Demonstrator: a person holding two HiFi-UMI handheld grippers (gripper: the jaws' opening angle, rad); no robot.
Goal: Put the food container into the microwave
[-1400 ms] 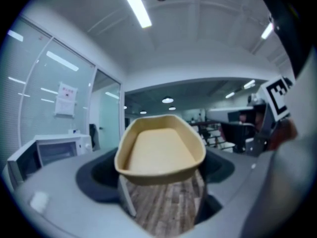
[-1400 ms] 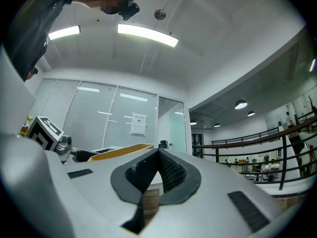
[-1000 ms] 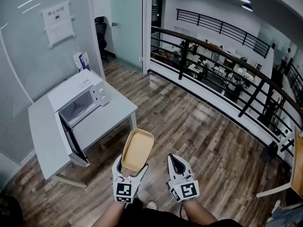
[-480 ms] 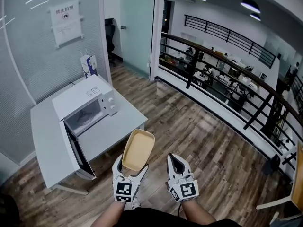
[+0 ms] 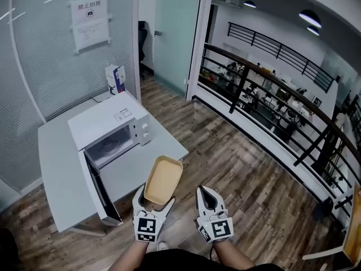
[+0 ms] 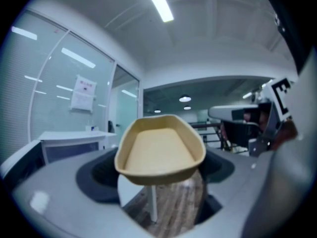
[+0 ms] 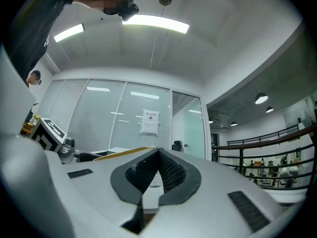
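A tan, empty food container (image 5: 163, 179) (image 6: 159, 149) sticks up and forward from my left gripper (image 5: 152, 205), which is shut on its near end. The white microwave (image 5: 115, 129) stands on a pale grey table (image 5: 56, 168) ahead and to the left, its door (image 5: 101, 192) swung wide open toward me and the cavity with its glass turntable showing. The container is held in the air just right of the door, short of the table's near corner. My right gripper (image 5: 205, 197) (image 7: 157, 155) is beside it, shut with nothing between its jaws.
A small blue and white carton (image 5: 116, 78) stands at the table's far edge by a frosted glass wall. Wood floor (image 5: 237, 168) stretches to the right toward a black railing (image 5: 271, 95) over a lower level. A glass door (image 5: 175, 33) is behind the table.
The view has closed in on the table and microwave, which now sit nearer and further right. Both grippers keep their pose, the container still held in the left one.
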